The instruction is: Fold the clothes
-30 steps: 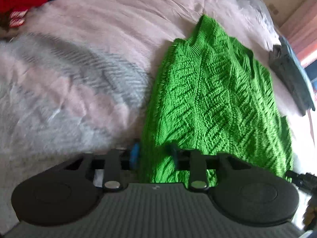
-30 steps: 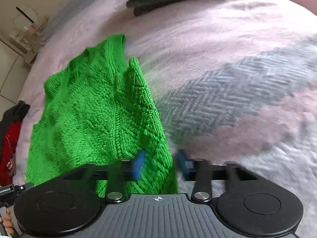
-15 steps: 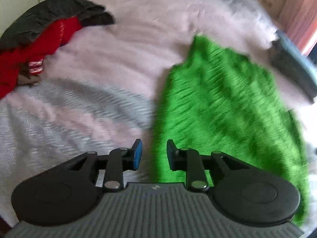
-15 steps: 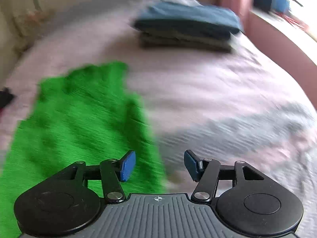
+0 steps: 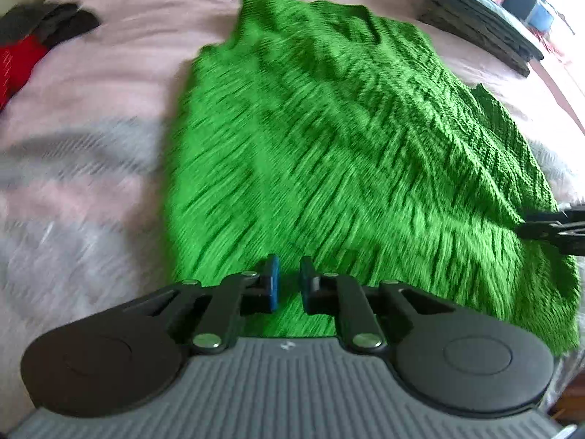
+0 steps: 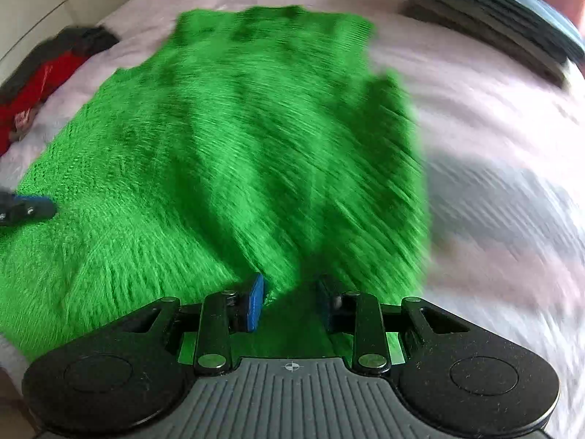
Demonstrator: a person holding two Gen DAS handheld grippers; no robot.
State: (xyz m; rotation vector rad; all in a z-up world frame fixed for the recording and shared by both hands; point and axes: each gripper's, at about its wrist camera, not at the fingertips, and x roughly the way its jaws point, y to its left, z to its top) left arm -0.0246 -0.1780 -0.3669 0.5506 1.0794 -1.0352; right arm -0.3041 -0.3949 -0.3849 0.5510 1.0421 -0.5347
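Green cable-knit sweater (image 5: 329,139), flat on pink-grey bedspread (image 5: 91,109)

The bright green cable-knit sweater (image 5: 340,153) lies flat on the pink and grey bedspread (image 5: 91,168); a stack of folded dark clothes (image 5: 475,18) sits far right, a red and dark clothes heap (image 5: 25,47) far left.

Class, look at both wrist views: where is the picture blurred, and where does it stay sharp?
Left wrist view: the green sweater smears near the left gripper, crisper at its far right edge. Right wrist view: sweater and bedspread streak throughout; only the right gripper reads sharp.
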